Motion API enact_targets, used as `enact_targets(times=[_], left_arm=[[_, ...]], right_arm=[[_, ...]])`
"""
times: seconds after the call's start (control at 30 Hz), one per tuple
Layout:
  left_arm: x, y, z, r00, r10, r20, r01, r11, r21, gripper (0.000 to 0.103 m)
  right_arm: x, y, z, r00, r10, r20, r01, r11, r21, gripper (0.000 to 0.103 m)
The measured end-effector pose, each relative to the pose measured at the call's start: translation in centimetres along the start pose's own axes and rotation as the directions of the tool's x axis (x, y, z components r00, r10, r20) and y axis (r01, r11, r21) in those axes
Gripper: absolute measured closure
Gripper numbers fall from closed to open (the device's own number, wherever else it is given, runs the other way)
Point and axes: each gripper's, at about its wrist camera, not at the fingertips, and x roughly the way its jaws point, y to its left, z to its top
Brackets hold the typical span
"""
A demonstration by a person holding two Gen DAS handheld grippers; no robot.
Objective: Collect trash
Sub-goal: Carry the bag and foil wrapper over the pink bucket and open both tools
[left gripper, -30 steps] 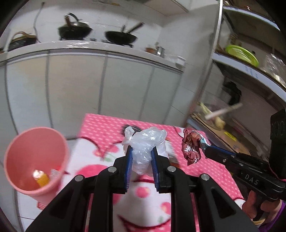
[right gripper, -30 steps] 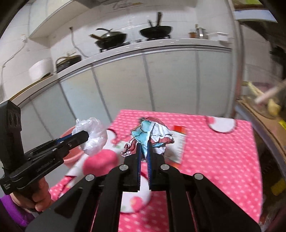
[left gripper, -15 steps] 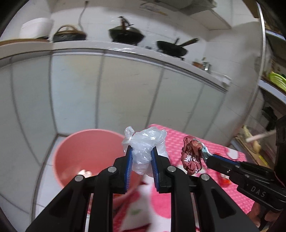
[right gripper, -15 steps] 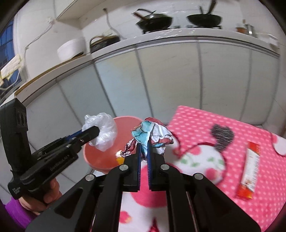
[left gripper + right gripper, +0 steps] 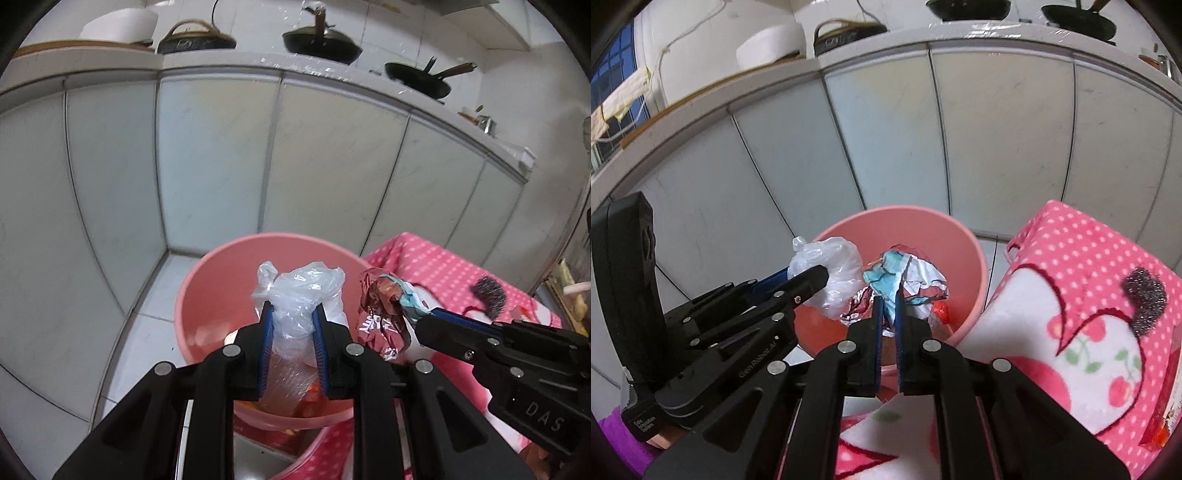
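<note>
Crinkly bag [image 5: 301, 295] now over round bucket [image 5: 207, 273]

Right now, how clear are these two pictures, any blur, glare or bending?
Left wrist view: strong fisheye bending of the cabinet doors, glare spots on the countertop, plastic bag sharp. Right wrist view: same bending, dark corners, glare on the counter edge, wrapper sharp, bucket clear.

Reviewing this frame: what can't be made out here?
- Contents of the pink bin: left wrist view, hidden behind the left tongs and their clear plastic bag; blurred.
- Red packet on the table: right wrist view, cut by the edge.
- Print on the foil wrapper in the right tongs: crumpled, unreadable.
</note>
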Motion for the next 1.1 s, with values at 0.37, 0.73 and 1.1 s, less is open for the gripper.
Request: enact_targets(times=[0.37, 0.73, 1.1], left_arm=[[3.3, 1.3, -1.4, 0.994, 0.011, -0.11, -0.015, 0.999, -0.033, 0.083], [4.3, 1.2, -1.6, 0.987, 0.021, -0.161, -0.028, 0.999, -0.039, 0.078], [4.1, 1.8, -1.1, 0.984, -0.017, -0.18, 0.001, 0.996, -0.089, 0.057]], right_arm=[[2.7, -0.3, -0.7, 0.995, -0.03, -0.096, 0.03, 1.0, -0.002, 0.097], [4.1, -0.7, -1.6, 0.986, -0.067, -0.153, 0.067, 0.998, -0.005, 0.096], [4.0, -0.7, -1.5, 0.982, -0.066, -0.18, 0.067, 0.998, 0.004, 0.084]])
